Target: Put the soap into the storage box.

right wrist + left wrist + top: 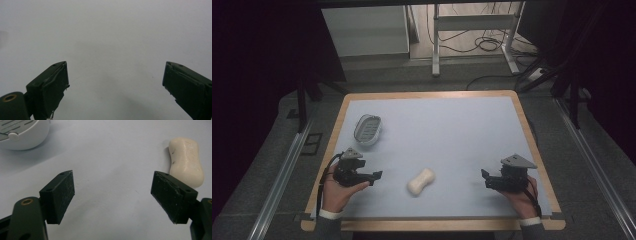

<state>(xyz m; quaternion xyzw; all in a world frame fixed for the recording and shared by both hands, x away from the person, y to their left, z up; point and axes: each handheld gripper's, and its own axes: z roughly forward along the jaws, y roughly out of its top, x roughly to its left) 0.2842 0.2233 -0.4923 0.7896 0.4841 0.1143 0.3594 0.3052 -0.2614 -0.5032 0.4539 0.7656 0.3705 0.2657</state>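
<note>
A cream bar of soap (421, 181) is lying flat on the pale blue worktop (452, 130), between the 2 hands and a little nearer the left one. In the left gripper view it is sitting just beyond the right-hand jaw, apart from it. A white soap dish (367, 129) with a slatted insert is resting farther back on the left, well apart from the bar.

The left claw (374, 176) is hovering low with its jaws spread wide and nothing between them — released, pointing toward the soap. The right claw (485, 178) is likewise wide open and empty, with bare worktop under it in the right gripper view.

The bar is looking light and stiff, probably hard enough not to dent under the pads, though a firm pinch could mark its surface. It is smooth and rounded, so it is likely to be slippery and may squirt out if it is squeezed on a bulging end. It is narrowing at the middle like a peanut — that waist looks like the best place to take hold, with the pads across the 2 long sides. Lowering it gently into the dish would keep it from skidding off the slats.
</note>
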